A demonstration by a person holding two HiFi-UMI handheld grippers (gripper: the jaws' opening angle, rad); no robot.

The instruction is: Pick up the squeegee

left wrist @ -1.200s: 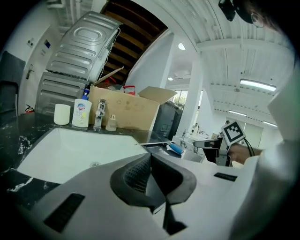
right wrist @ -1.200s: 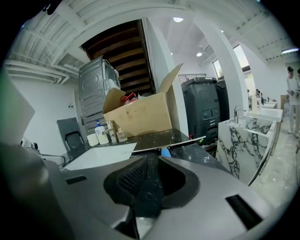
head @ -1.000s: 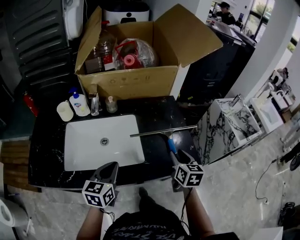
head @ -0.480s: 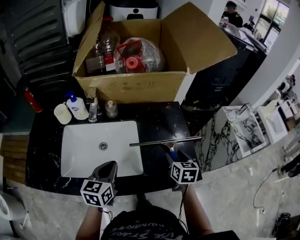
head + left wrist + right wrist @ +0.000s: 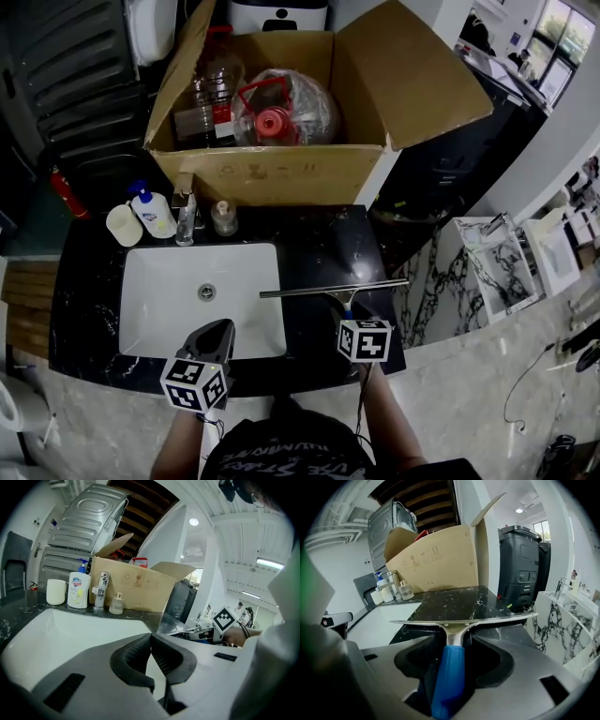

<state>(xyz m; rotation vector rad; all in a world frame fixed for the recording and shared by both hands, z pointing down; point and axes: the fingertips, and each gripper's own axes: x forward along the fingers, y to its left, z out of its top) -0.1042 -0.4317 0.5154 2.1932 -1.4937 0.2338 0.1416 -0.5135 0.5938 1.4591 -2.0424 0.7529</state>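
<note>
In the head view, the squeegee [image 5: 330, 292] is over the black counter [image 5: 319, 234], with its blade tip reaching the sink [image 5: 150, 281]. In the left gripper view, the left gripper [image 5: 150, 643] is pinched closed on nothing. In the right gripper view, the right gripper [image 5: 452, 645] squeezes the blue handle [image 5: 447, 677]. I think it is best to lift straight up and keep the long blade [image 5: 487, 618] level.
</note>
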